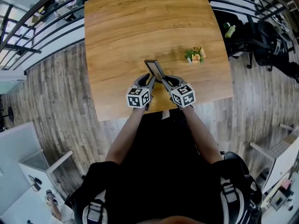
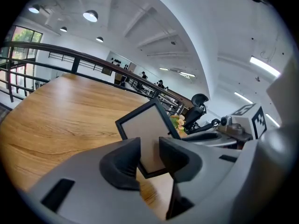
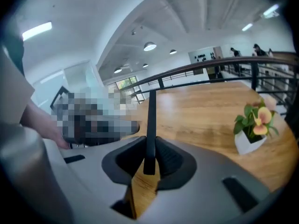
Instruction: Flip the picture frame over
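Now, picture frame (image 1: pixel 155 71) near front of table (image 1: pixel 140 27)

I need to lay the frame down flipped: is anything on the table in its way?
Nothing visible. The right claw clamps the picture frame on edge over bare table; the left claw is open around its corner. The flower pot stands apart, off to the right.

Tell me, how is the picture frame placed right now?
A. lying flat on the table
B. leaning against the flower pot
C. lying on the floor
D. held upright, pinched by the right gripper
D: in the right gripper view the picture frame stands upright, seen edge-on, with the right gripper shut on its lower part. The flower pot stands apart from it on the table.
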A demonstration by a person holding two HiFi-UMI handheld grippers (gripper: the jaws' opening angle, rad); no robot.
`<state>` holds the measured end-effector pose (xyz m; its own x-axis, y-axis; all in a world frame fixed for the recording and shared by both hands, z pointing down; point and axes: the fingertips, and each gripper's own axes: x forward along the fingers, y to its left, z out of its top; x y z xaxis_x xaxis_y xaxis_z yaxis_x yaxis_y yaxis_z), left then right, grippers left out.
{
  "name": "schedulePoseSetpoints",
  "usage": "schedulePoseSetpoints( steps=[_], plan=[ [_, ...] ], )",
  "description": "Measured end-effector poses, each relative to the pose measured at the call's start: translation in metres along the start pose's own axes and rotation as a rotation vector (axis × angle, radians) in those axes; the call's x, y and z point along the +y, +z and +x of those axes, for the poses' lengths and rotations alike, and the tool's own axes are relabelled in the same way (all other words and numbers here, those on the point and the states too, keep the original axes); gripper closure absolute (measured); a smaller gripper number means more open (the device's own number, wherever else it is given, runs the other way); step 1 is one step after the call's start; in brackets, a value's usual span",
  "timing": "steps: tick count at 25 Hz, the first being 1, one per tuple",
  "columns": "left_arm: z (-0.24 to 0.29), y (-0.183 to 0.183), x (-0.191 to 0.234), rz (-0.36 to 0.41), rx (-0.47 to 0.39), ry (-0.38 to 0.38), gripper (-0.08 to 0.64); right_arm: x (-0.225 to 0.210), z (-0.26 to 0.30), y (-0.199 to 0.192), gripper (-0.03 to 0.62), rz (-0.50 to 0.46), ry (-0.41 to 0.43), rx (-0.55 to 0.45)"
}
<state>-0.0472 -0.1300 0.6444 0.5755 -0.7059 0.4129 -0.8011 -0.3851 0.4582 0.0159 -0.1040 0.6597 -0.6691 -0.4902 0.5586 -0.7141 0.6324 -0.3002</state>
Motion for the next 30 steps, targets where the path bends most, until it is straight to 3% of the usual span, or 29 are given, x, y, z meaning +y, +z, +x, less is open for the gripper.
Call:
schedulePoseSetpoints(
  steps=[2, 5, 12, 30],
  plan=[
    [0.001, 0.002, -0.002, 0.009, -0.005, 0.006, 0.405, 0.004, 0.001, -0.002, 0.517, -0.068, -0.014, 0.021],
    [0.002, 0.005, -0.006, -0.018, -0.008, -0.020, 0.390, 0.007, 0.003, -0.005, 0.516, -0.084, -0.023, 0.035],
    [0.006, 0.010, -0.015, -0.219, -0.038, -0.079, 0.388, 0.005, 0.001, -0.009, 0.517, -0.186, -0.067, 0.050],
    [0.022, -0.007, -0.010, -0.497, 0.013, -0.073, 0.381, 0.018, -0.002, -0.007, 0.518, -0.317, -0.100, 0.041]
  ],
)
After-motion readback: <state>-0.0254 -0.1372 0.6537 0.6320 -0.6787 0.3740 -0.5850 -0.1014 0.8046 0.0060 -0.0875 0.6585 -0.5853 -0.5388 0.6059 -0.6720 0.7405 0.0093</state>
